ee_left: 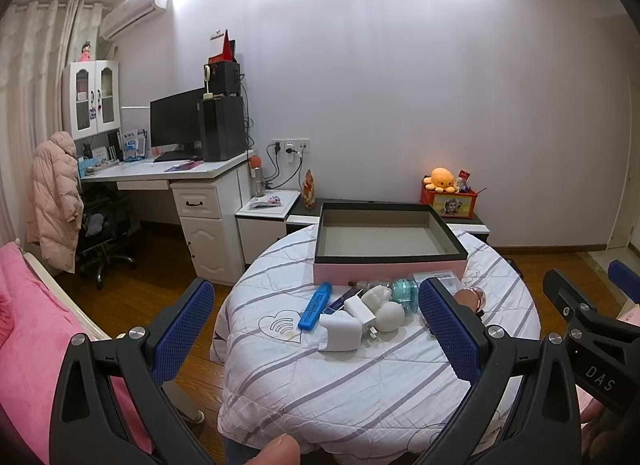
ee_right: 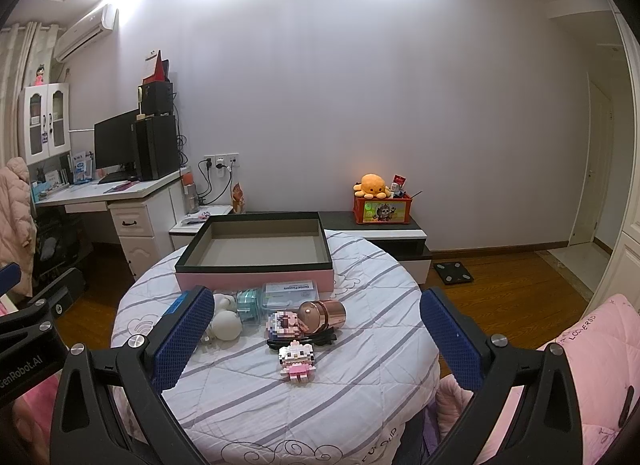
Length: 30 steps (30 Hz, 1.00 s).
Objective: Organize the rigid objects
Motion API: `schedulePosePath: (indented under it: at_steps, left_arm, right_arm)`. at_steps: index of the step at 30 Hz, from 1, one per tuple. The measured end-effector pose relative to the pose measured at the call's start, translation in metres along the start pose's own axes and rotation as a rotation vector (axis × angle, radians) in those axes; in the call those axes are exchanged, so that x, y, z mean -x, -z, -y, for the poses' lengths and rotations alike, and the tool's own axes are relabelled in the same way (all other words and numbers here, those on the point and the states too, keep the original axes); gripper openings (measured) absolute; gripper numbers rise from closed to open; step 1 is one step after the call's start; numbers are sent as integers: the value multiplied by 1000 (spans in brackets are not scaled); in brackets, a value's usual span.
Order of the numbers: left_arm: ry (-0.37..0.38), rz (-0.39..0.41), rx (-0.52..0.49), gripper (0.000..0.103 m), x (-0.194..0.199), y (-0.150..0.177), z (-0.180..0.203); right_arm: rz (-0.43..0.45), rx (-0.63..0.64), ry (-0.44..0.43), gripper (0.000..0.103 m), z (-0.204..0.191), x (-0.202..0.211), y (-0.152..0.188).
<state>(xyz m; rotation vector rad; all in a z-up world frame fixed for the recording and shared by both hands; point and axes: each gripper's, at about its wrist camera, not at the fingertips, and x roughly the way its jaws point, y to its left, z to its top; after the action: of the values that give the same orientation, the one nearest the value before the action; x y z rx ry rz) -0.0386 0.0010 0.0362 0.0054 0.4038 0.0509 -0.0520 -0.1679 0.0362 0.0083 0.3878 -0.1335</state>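
Observation:
An empty pink box with a dark rim (ee_left: 386,269) (ee_right: 256,277) sits at the far side of a round quilt-covered table (ee_left: 360,385) (ee_right: 360,385). In front of it lies a cluster: a blue highlighter (ee_left: 315,306), a white charger (ee_left: 339,332), a white round figure (ee_left: 389,316) (ee_right: 227,325), a teal case (ee_left: 404,292) (ee_right: 249,305), a clear floss box (ee_right: 289,294), a rose-gold cylinder (ee_right: 323,315) and two pink block figures (ee_right: 296,361). My left gripper (ee_left: 316,337) is open above the cluster's left. My right gripper (ee_right: 316,339) is open above the figures. Both are empty.
A white desk (ee_left: 168,173) with a monitor stands at the left, with a chair and a coat. A low cabinet (ee_right: 384,231) behind the table carries an orange box and a plush toy. A pink bed (ee_left: 36,345) is at the left, a pink quilt (ee_right: 576,365) at the right.

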Motion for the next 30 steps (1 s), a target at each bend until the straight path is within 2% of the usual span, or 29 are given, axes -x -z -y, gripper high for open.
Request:
schedulePosePath:
  at_steps: [22, 30]
  left_arm:
    - [8, -23, 4, 103, -4, 5, 1]
    - [24, -86, -1, 103, -36, 19, 1]
  right_arm:
    - [-22, 1, -8, 103, 2, -8, 4]
    - [-87, 25, -35, 103, -2, -38, 21]
